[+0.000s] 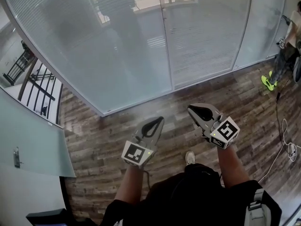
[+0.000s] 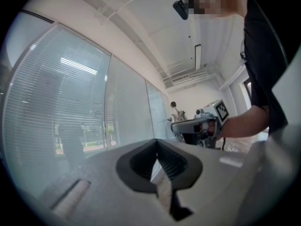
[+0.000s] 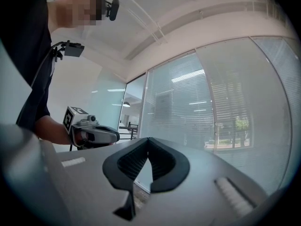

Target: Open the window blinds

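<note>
So the person is standing on a wood plank floor (image 1: 108,140) facing a long glass wall, one gripper in each hand, both held out about level in front of the body. The left gripper (image 1: 158,121) has its jaws pressed together at the tips with nothing between them, and its own view shows just the dark pads meeting. Same deal with the right gripper (image 1: 194,108): jaws fully together, empty. The two sit side by side, near each other but not touching, and each one shows up in the other's view. The window blinds (image 1: 202,36) are straight ahead of both grippers, hanging down across the glass panels with the slats mostly flat. It's a hazy grey sheet, with a bit of the outdoors showing through higher up. Neither gripper is touching the blinds, and there's a strip of floor between them and the base of the wall. Off to the left there's a glass door (image 1: 28,135) with a handle, and at the far right edge another person (image 1: 288,51) stands by the wall, with a thin cable (image 1: 281,126) trailing over the floor nearby.
</note>
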